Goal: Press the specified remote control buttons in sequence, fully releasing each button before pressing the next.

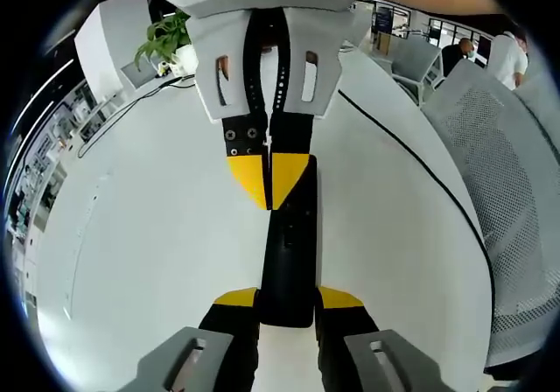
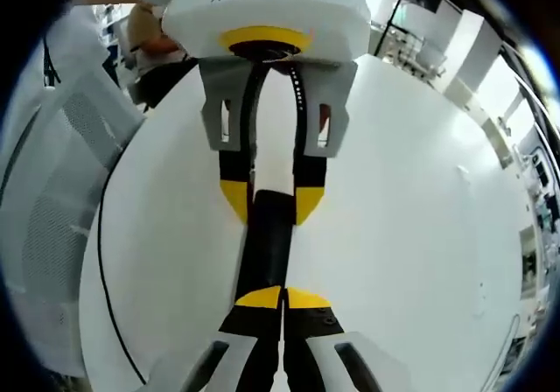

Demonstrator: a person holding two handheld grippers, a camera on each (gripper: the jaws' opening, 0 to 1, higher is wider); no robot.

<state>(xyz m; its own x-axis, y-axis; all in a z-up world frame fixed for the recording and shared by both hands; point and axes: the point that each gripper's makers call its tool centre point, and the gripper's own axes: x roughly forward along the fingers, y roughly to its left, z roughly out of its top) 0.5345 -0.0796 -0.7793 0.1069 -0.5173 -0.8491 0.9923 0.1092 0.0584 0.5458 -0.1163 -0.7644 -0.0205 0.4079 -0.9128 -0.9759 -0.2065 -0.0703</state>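
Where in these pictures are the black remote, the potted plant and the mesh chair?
Long black remote control [image 1: 289, 252]: left gripper view, middle of its body.
Green potted plant [image 1: 166, 38]: left gripper view, its leaves.
Grey mesh office chair [image 1: 507, 182]: left gripper view, its backrest.

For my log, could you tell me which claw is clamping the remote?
The left claw, its jaws astride the slim black remote control; the right claw is shut, tips over its face.

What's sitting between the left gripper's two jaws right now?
In the left gripper view, the black remote control lies lengthwise between the left gripper jaws; the right gripper, tips together, touches its far end.
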